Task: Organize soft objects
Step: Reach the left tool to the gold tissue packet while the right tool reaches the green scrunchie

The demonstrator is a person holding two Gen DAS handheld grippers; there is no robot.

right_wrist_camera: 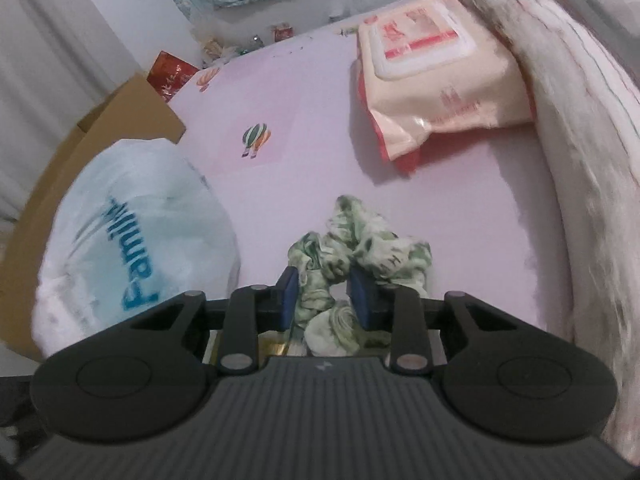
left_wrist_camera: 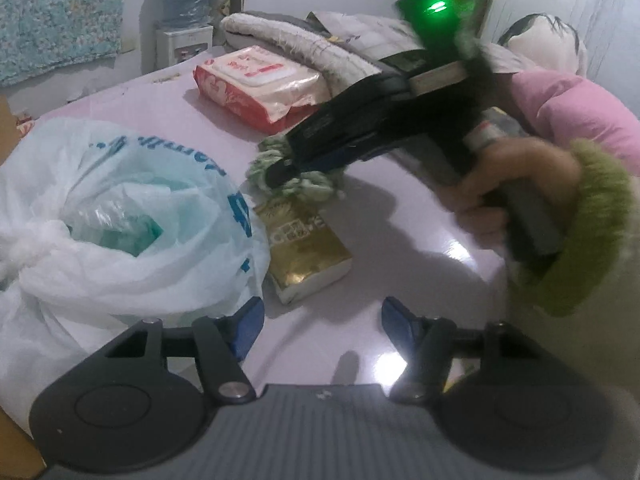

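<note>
1. The right gripper is seen with its blue pads closed on a green-and-white scrunchie; fabric is pinched between the fingers and bulges out ahead of them.
2. From the left wrist view, the scrunchie is located at the tip of the right gripper, just above the far end of a gold tissue pack. Whether it rests on the pack cannot be told.
3. The left gripper is held over the pink table with its jaws apart and nothing between them.
4. A white plastic bag with blue lettering is recorded touching the gold pack's left side.
5. A wet-wipes pack lies farther back, against a folded grey-white blanket.
6. A cardboard box is noted behind the bag.
</note>
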